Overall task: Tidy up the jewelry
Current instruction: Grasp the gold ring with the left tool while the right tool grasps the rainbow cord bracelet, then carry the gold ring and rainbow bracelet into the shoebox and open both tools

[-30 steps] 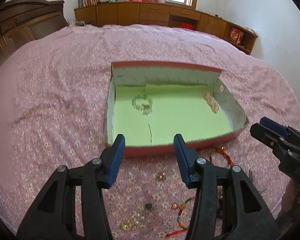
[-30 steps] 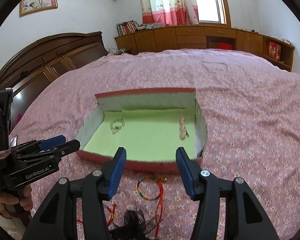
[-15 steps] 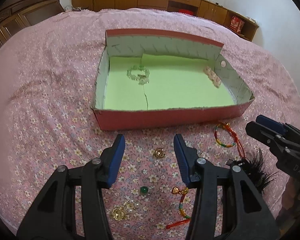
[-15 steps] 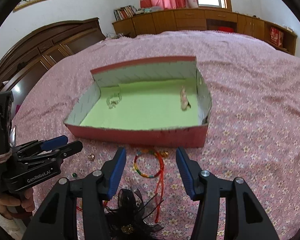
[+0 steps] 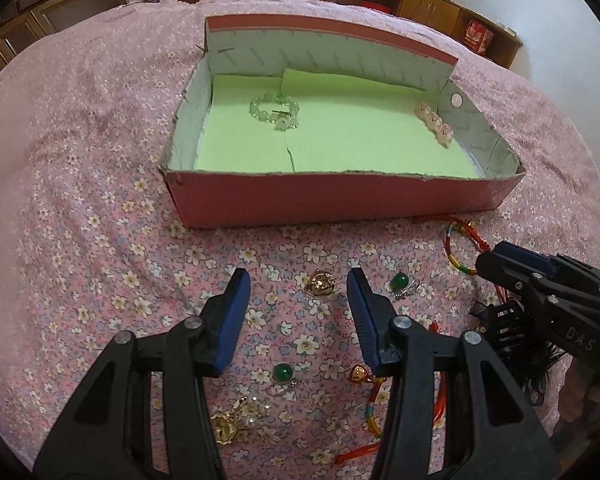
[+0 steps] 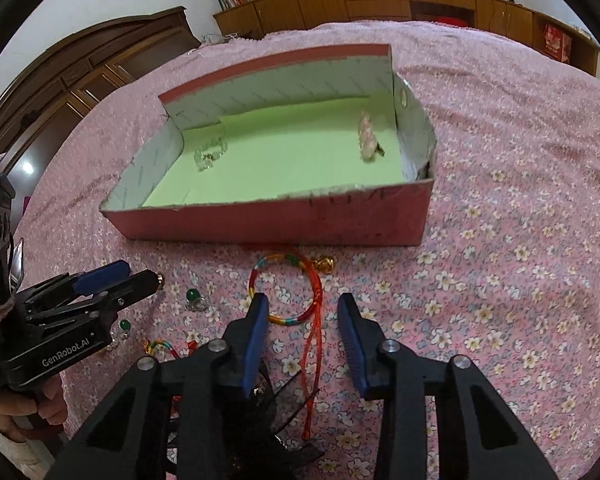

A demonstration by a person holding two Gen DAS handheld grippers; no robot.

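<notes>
A red cardboard box (image 5: pixel 332 196) with a green floor stands on the bed; it holds a clear bead bracelet (image 5: pixel 274 110) and a pink bead piece (image 5: pixel 434 118). My left gripper (image 5: pixel 298 292) is open, low over loose jewelry: a gold piece (image 5: pixel 320 283) lies between its tips, green-stone earrings (image 5: pixel 401 282) (image 5: pixel 282 372) nearby. My right gripper (image 6: pixel 302 316) is open over a rainbow cord bracelet (image 6: pixel 286 290) in front of the box (image 6: pixel 276 220). A black feather clip (image 6: pixel 260 412) lies under its fingers.
The pink floral bedspread (image 5: pixel 80 200) covers everything around. More trinkets, a gold pendant (image 5: pixel 224 428) and red cords (image 5: pixel 374 412), lie by the near edge. Wooden headboard (image 6: pixel 80 72) at left and cabinets (image 6: pixel 380 4) stand far behind.
Both grippers have tilted down and come lower and closer to the loose jewelry in front of the box. Both have stayed open and empty.
</notes>
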